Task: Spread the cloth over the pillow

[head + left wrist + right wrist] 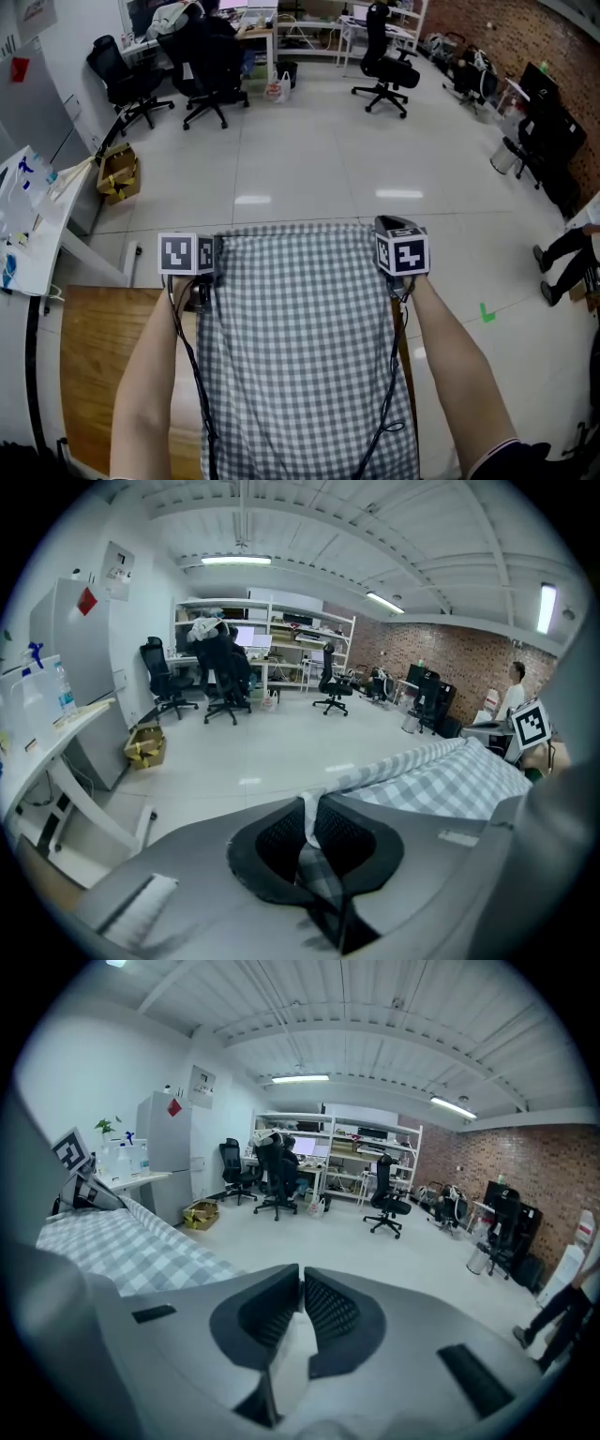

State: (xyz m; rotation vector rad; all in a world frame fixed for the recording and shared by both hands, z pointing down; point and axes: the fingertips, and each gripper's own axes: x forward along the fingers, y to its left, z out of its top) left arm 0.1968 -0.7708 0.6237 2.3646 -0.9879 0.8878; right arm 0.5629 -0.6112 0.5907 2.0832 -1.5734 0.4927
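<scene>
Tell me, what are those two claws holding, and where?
One grey-and-white checked cloth, stretched between them: the left gripper pinches its far left corner, the right gripper its far right corner.

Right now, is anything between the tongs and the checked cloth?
Nothing visible: the left tongs and right tongs each pinch a corner of the cloth, held out over the wooden table.

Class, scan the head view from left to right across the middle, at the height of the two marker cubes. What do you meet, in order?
White desk → left claw → grey-and-white checked cloth → right claw → green tape mark on the floor.
</scene>
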